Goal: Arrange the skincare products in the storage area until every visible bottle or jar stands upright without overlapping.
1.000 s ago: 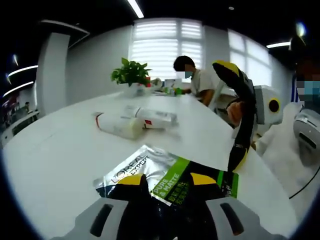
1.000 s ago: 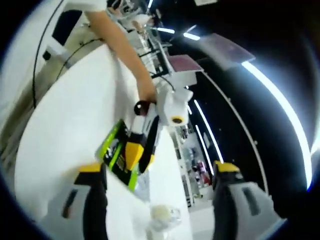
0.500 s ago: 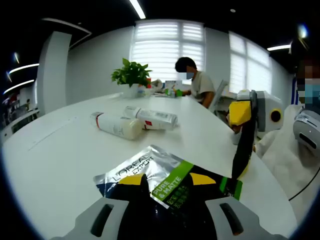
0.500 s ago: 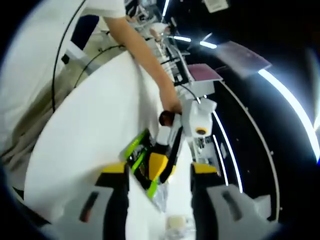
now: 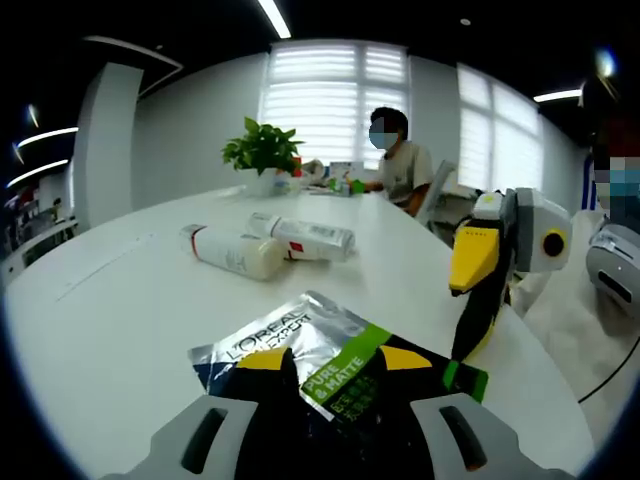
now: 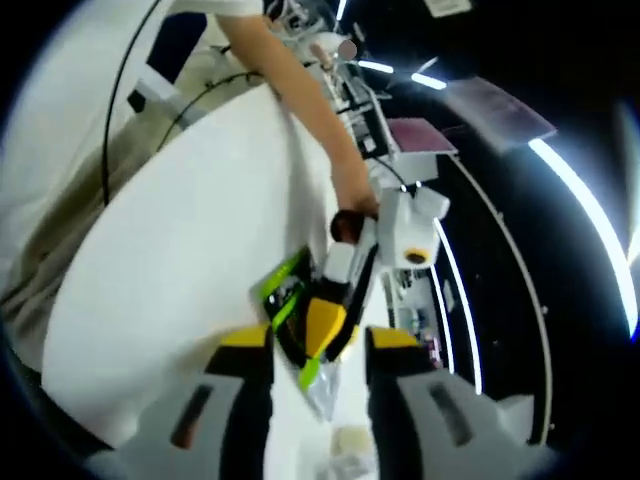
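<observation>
Wide white worktop (image 5: 120,330), glossy and rounded, in an open office: pale walls, a blinded window (image 5: 335,95) at the back, ceiling strip lights, a leafy potted plant (image 5: 262,150) at the far edge, a seated person (image 5: 400,165) behind it among small clutter too distant to make out.

Mid-worktop, two white tubes (image 5: 265,245) lying on their sides, touching at one end and angled apart, printing unreadable. Nearer, a silver, green and black L'Oréal sachet (image 5: 320,350) lying flat, its near part covered by the left claw (image 5: 325,365); black jaws with yellow tips pressed over the pack, close together, apparently gripping it, though the contact itself is hidden. Right claw (image 5: 470,300) in from the right of the left gripper view, tip down at the sachet's green corner; gap between its jaws not judgeable there.

Right gripper view steeply rolled and blurred: right claw (image 6: 310,350) narrowed around the sachet (image 6: 285,300) edge, left claw (image 6: 325,325) just beyond, a bare arm (image 6: 300,110) behind it. Pale object at the bottom edge, cut off and unidentifiable. Dark room with light strips to the right.
</observation>
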`<act>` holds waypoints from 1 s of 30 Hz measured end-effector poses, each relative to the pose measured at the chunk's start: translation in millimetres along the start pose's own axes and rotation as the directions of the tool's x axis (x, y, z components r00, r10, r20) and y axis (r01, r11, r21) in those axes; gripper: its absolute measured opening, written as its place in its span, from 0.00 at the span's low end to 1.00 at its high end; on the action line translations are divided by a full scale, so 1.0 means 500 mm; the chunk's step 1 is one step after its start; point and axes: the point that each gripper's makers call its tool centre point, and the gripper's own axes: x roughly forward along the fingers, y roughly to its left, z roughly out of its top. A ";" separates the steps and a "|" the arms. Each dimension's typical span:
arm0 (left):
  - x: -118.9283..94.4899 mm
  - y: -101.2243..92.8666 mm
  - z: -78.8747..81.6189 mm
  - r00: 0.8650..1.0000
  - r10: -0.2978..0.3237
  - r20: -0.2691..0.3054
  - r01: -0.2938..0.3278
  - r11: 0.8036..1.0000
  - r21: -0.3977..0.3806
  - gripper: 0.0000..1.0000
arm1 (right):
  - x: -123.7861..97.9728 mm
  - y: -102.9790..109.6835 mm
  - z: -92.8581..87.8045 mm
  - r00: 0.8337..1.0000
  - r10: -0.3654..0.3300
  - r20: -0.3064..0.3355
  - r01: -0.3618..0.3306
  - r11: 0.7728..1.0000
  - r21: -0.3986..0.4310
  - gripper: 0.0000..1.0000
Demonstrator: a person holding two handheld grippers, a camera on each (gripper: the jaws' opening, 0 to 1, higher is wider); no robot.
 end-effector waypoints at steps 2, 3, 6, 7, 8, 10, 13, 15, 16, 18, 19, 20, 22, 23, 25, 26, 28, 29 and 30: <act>0.000 -0.003 0.000 1.000 -0.001 0.001 0.001 1.000 -0.002 0.33 | 0.003 0.000 0.002 1.000 0.011 -0.007 -0.011 1.000 0.020 0.31; 0.000 -0.003 0.001 1.000 -0.001 0.002 0.001 1.000 -0.004 0.33 | 0.004 -0.002 0.003 1.000 0.006 -0.007 -0.005 1.000 0.030 0.32; -0.001 -0.002 0.002 1.000 -0.002 0.004 0.002 1.000 -0.004 0.33 | 0.000 -0.016 0.003 1.000 -0.027 -0.010 0.027 0.998 0.049 0.37; -0.002 -0.002 0.002 1.000 -0.003 0.005 0.003 1.000 -0.005 0.33 | -0.001 -0.019 0.002 0.999 -0.033 -0.010 0.034 0.998 0.055 0.39; -0.002 -0.002 0.003 1.000 -0.003 0.005 0.003 1.000 -0.006 0.33 | -0.001 -0.022 0.002 0.999 -0.040 -0.008 0.041 0.997 0.060 0.40; -0.003 0.000 0.004 1.000 -0.003 0.006 0.003 1.000 -0.008 0.33 | -0.002 -0.026 0.000 0.999 -0.048 -0.012 0.049 0.997 0.065 0.41; -0.004 -0.001 0.005 1.000 -0.001 0.006 0.001 1.000 -0.007 0.33 | -0.002 -0.026 -0.002 0.999 -0.046 -0.022 0.047 0.997 0.066 0.40; -0.004 -0.002 0.006 1.000 -0.001 0.007 0.001 1.000 -0.008 0.33 | -0.002 -0.027 -0.001 0.999 -0.047 -0.023 0.048 0.997 0.066 0.38; -0.004 -0.002 0.006 1.000 -0.003 0.009 0.003 1.000 -0.011 0.33 | -0.002 -0.027 0.000 0.999 -0.046 -0.020 0.047 0.997 0.060 0.37; -0.004 -0.002 0.006 1.000 -0.005 0.012 0.005 1.000 -0.008 0.33 | 0.000 -0.016 0.007 1.000 -0.020 0.001 0.020 1.000 0.004 0.32; -0.004 -0.001 0.007 1.000 -0.004 0.014 0.004 1.000 -0.007 0.32 | 0.002 -0.009 0.007 1.000 -0.001 0.000 0.001 1.000 0.007 0.29; -0.004 -0.001 0.007 1.000 -0.004 0.014 0.004 1.000 -0.005 0.32 | 0.005 -0.003 0.005 1.000 0.015 -0.006 -0.015 1.000 0.012 0.25; -0.004 -0.002 0.007 1.000 -0.004 0.016 0.004 1.000 -0.007 0.32 | 0.009 0.007 0.002 0.999 0.042 -0.017 -0.042 0.999 0.000 0.20; -0.004 -0.002 0.007 1.000 -0.004 0.016 0.004 1.000 -0.008 0.32 | 0.010 0.013 0.000 0.998 0.059 -0.016 -0.059 0.998 -0.013 0.17; -0.004 -0.003 0.007 1.000 -0.003 0.015 0.003 1.000 -0.007 0.32 | 0.012 0.030 -0.007 0.994 0.104 -0.028 -0.105 0.994 -0.033 0.10; -0.004 -0.002 0.008 1.000 -0.003 0.015 0.004 1.000 -0.006 0.32 | 0.013 0.037 -0.009 0.992 0.121 -0.031 -0.122 0.991 -0.052 0.05; -0.003 -0.001 0.008 1.000 -0.005 0.017 0.005 1.000 -0.004 0.32 | 0.015 0.042 -0.008 0.991 0.127 -0.036 -0.129 0.990 -0.058 0.01; -0.003 -0.001 0.008 1.000 -0.006 0.018 0.006 1.000 -0.004 0.32 | 0.017 0.044 -0.006 0.991 0.128 -0.041 -0.130 0.989 -0.068 0.01; -0.003 -0.001 0.008 1.000 -0.006 0.019 0.006 1.000 -0.003 0.32 | 0.017 0.042 -0.004 0.992 0.121 -0.043 -0.124 0.990 -0.072 0.02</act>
